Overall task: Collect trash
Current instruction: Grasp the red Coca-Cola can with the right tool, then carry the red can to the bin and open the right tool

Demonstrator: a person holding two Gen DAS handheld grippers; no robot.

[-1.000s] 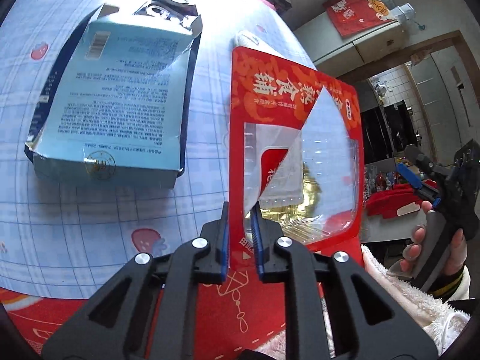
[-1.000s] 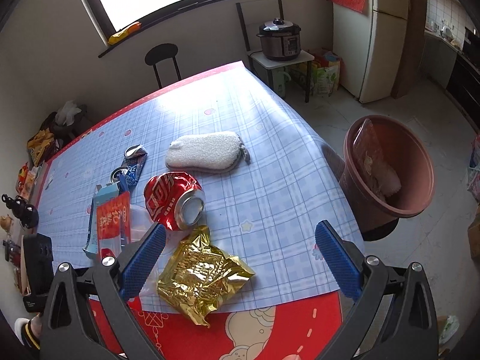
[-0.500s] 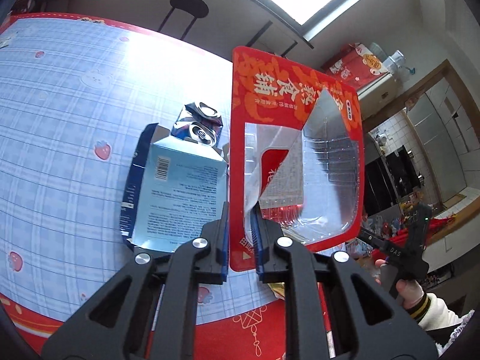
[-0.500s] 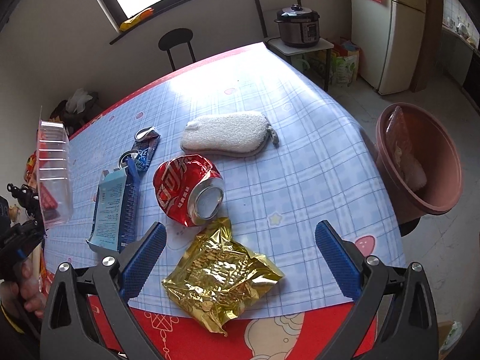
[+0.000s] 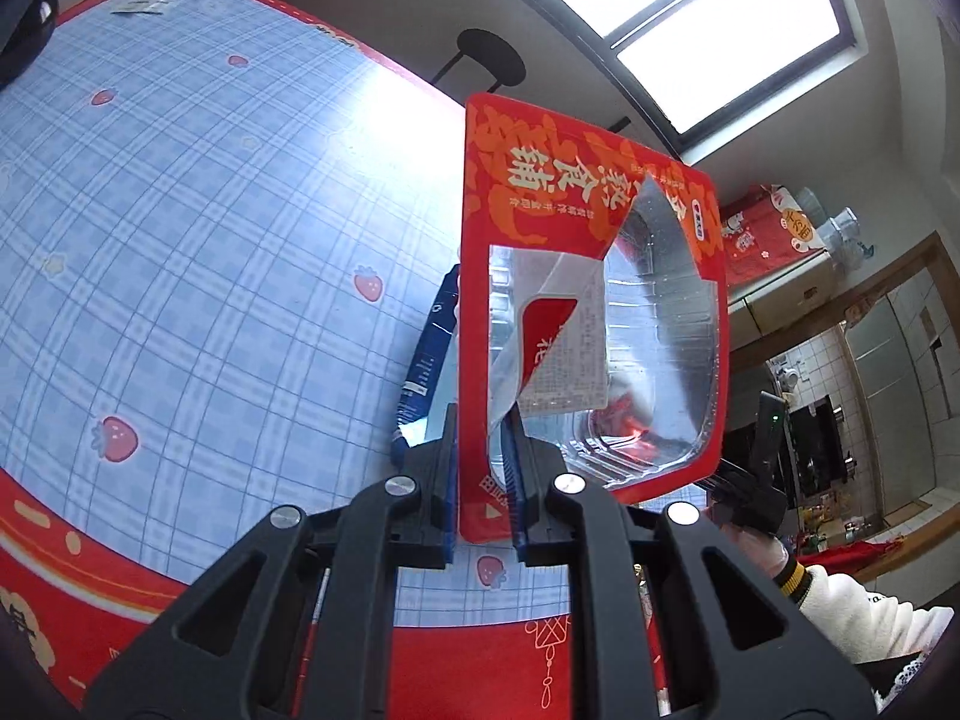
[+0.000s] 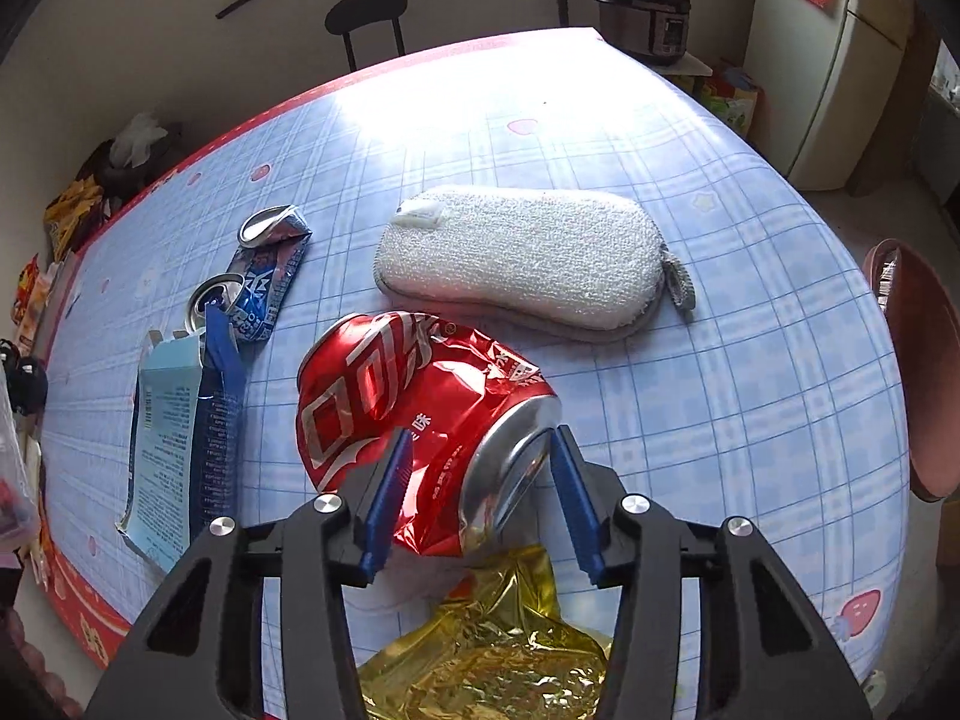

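Note:
My left gripper (image 5: 483, 480) is shut on the lower edge of a red snack package with a clear plastic tray (image 5: 588, 312) and holds it upright above the table. My right gripper (image 6: 480, 480) is low over the table, its jaws on either side of a crushed red soda can (image 6: 414, 414) that lies on its side; whether the pads (image 6: 390, 480) touch the can I cannot tell. A gold foil wrapper (image 6: 492, 648) lies just under the right gripper. A flattened light blue carton (image 6: 174, 432) and a crushed blue can (image 6: 264, 276) lie to the left.
A white sponge-like pad (image 6: 522, 258) lies beyond the red can. A brown bin (image 6: 918, 360) stands beside the table at the right. The blue checked tablecloth (image 5: 180, 240) has a red border. A black stool (image 6: 366, 12) and a rice cooker (image 6: 648, 12) stand behind.
The left gripper has lifted the red package higher and swung left. The right gripper has come down and forward and its jaws have narrowed around the red can.

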